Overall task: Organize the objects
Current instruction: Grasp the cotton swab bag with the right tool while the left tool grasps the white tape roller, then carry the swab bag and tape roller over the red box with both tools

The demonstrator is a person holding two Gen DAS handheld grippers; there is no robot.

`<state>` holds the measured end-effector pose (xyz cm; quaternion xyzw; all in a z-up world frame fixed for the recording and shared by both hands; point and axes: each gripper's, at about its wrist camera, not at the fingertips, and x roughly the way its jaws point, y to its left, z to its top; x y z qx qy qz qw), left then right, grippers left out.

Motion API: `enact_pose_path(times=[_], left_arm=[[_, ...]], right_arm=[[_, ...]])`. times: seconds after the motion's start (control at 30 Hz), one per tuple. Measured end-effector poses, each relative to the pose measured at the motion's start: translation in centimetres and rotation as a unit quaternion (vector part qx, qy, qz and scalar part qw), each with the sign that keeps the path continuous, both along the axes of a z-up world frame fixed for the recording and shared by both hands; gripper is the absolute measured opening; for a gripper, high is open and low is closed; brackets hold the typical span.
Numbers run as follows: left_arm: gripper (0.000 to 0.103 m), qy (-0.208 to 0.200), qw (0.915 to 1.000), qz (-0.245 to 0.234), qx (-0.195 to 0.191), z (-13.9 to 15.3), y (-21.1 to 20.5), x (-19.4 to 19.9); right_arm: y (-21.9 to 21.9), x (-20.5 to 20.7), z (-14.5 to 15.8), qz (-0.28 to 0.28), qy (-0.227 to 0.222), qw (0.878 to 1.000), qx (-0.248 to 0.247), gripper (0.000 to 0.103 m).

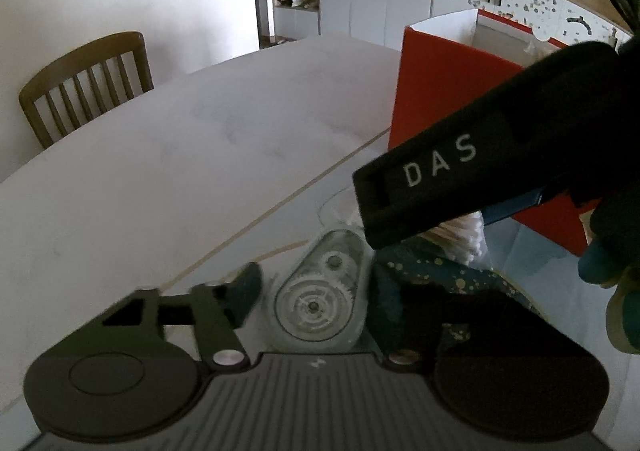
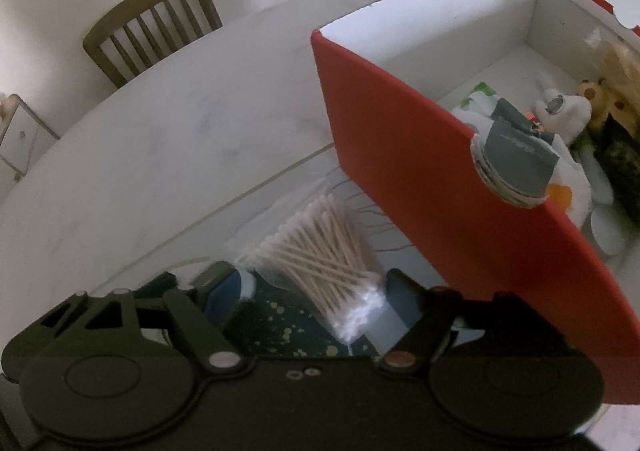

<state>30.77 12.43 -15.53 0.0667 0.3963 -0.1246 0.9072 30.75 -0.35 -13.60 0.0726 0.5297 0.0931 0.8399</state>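
Note:
In the left wrist view a clear correction-tape dispenser point(image 1: 320, 291) lies flat between the fingers of my left gripper point(image 1: 316, 291). The jaws stand close on both sides, with a thin strip of table showing by the left finger point(image 1: 244, 291). A finger point(image 1: 440, 171) of the right gripper, marked DAS, crosses above a bag of cotton swabs point(image 1: 468, 235). In the right wrist view that swab bag point(image 2: 328, 259) lies between the fingers of my right gripper point(image 2: 314, 287), which is open and straddles it. The bag rests partly on a dark green, gold-spattered item point(image 2: 276, 323).
A tall red box point(image 2: 400, 147) stands just right of the swabs, holding a grey cap point(image 2: 516, 159), plush toys point(image 2: 564, 111) and other items. A gloved hand point(image 1: 616, 271) is at the right edge. A wooden chair point(image 1: 88, 83) stands beyond the white table point(image 1: 180, 155).

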Motion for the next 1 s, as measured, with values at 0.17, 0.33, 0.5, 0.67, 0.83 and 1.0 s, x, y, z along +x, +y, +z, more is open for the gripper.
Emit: enact_pose_path(times=[0.17, 0.33, 0.5, 0.67, 0.83, 1.0], left_arm=[[0.055, 0.006, 1.0000, 0.004, 0.001, 0.1, 0.6, -0.4], [0.055, 0.015, 0.9982, 0.057, -0.008, 0.2, 2.2, -1.4], [0.052, 0.027, 0.9942, 0.099, -0.030, 0.5, 3.9, -2.7], [0.046, 0.033, 0.9912, 0.119, -0.048, 0.9, 4.5, -3.4], [0.045, 0.034, 0.9885, 0.129, -0.071, 2.0, 4.5, -5.1], [0.045, 0.028, 0.9878, 0.129, -0.083, 3.5, 3.7, -6.9]], right_arm=[[0.4, 0.1, 0.2, 0.011, 0.000, 1.000, -0.007, 0.064], [1.4, -0.4, 0.3, 0.041, -0.010, 0.999, -0.031, 0.036], [1.8, -1.1, 1.1, 0.077, -0.023, 0.996, -0.033, 0.024], [1.4, -2.8, 2.2, 0.109, -0.035, 0.993, -0.024, 0.022], [0.0, -4.2, 3.5, 0.120, -0.031, 0.992, -0.008, 0.022], [-2.0, -6.1, 5.5, 0.132, -0.036, 0.991, 0.003, 0.022]])
